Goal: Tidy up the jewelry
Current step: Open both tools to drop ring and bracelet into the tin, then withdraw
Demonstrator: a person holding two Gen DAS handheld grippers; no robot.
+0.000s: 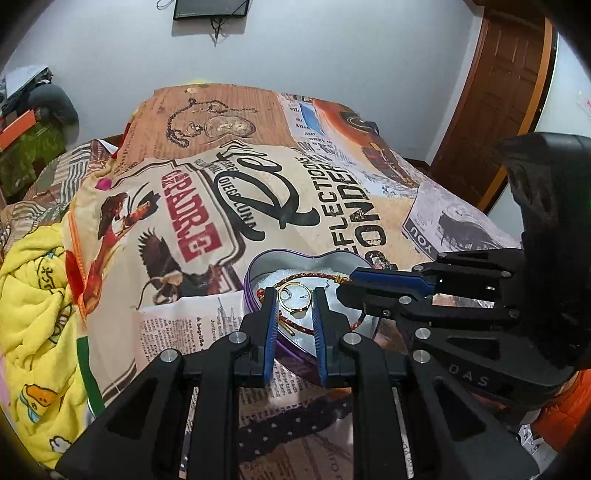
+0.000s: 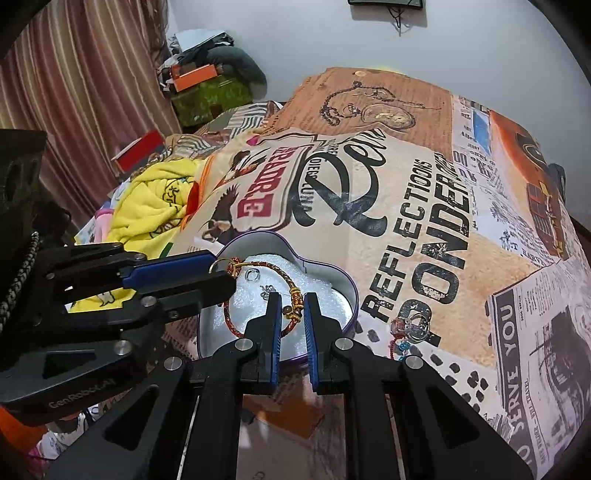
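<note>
**Grippers.** Left gripper (image 1: 294,295): fingers closed across a gold ring (image 1: 293,300), pinched between the blue pads above the tin's near-left part. Right gripper (image 2: 291,301): fingers nearly together on the gold-beaded section of a red braided bracelet (image 2: 258,266). The grip looks firm, though the pads' contact is partly hidden. The two gripper tips stand close together over the tin, the left coming in from its left side and the right from its right side.

**Tin.** Heart-shaped tin (image 2: 351,291), purple outside, silvery wall, white foam lining. It sits near the near edge of the printed cloth (image 2: 406,229). The bracelet loops over the foam, and small silver pieces (image 2: 253,275) lie on the lining toward the far lobe.

**Beside the tin.** A clear-stoned ring (image 2: 413,321) and a red cord with blue beads (image 2: 400,345) lie just off its right side. Bare cloth stretches beyond the tin to the far edge and to the right edge.

**Left edge.** A crumpled yellow blanket (image 2: 155,206) is bunched up against the cloth.

**Room.** Striped curtain (image 2: 74,92) at far left, stacked boxes (image 2: 207,88) in the corner, pale wall (image 1: 332,48) with a dark framed panel (image 1: 210,9), wooden door (image 1: 506,92) at right.
</note>
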